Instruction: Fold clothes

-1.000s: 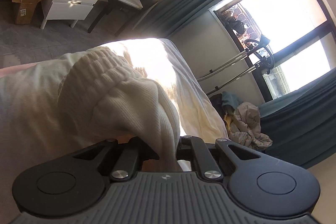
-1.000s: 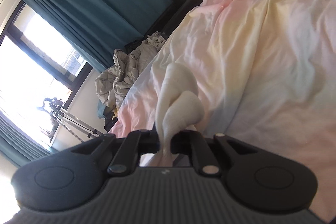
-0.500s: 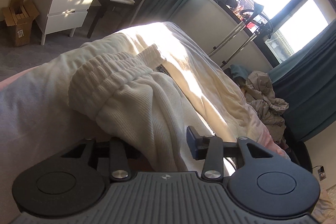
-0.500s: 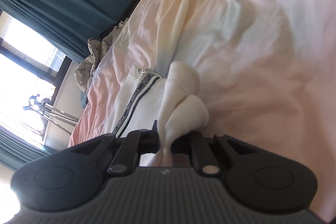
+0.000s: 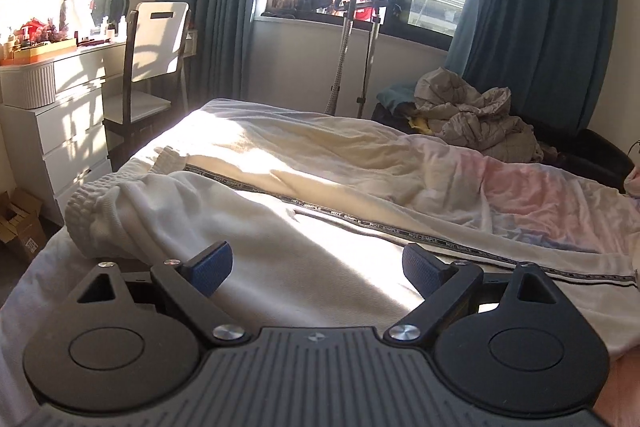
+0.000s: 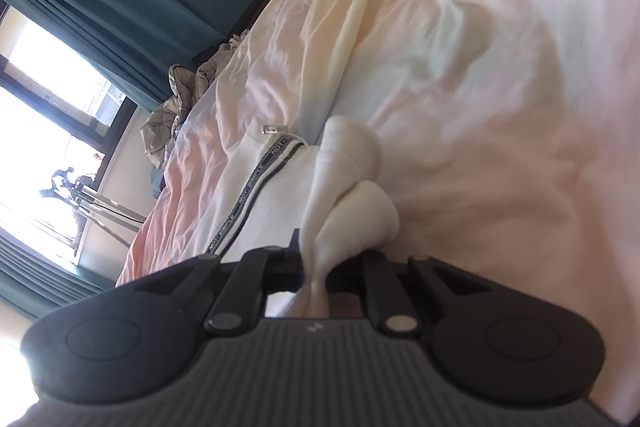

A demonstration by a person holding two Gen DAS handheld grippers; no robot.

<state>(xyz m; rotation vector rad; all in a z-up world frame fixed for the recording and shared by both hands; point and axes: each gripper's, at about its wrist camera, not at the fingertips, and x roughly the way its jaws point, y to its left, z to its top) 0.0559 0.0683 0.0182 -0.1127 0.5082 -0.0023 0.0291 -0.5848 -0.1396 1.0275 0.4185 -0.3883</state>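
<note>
White sweatpants [image 5: 280, 227] – laid lengthwise on the bed [image 5: 540, 195], over the pastel duvet, ribbed elastic waistband [image 5: 96, 211] bunched at the near-left end, side stripe w/ lettering [image 5: 360, 219] running toward the right. Sun patch across the middle, fabric looks mostly flat there.

Left tool [image 5: 316, 267]: spread wide, blue pads [image 5: 212, 265] on either side, nothing between them. It hovers just above the pants near the waistband end; can't tell if the pads touch the cloth.

Right tool [image 6: 316, 267]: pressed together on a gathered wad of the same white fabric [image 6: 348, 195], pinched right at the tips. Cloth puffs out in two lobes ahead of the grip. Stripe and a small metal zip pull [image 6: 272, 129] visible just beyond – so likely a leg-hem or pocket end, not sure which.

Progress, my read: early to mid. Garment is spread out and roughly straightened, but no clean fold visible yet – no stacked layers or squared edge in either view. Left to do: carry the pinched end over toward the waistband (or halve lengthwise first), flatten, then fold again to compact size. Waistband still rumpled, prob needs smoothing.

Containers: no basket or bin for folded items in view. Cardboard box [image 5: 20, 227] on the floor by the white drawers [image 5: 60, 131], contents not readable. Crumpled pile of other laundry [image 5: 472, 119] past the bed's far side – loose, not contained, maybe next in queue.
</note>
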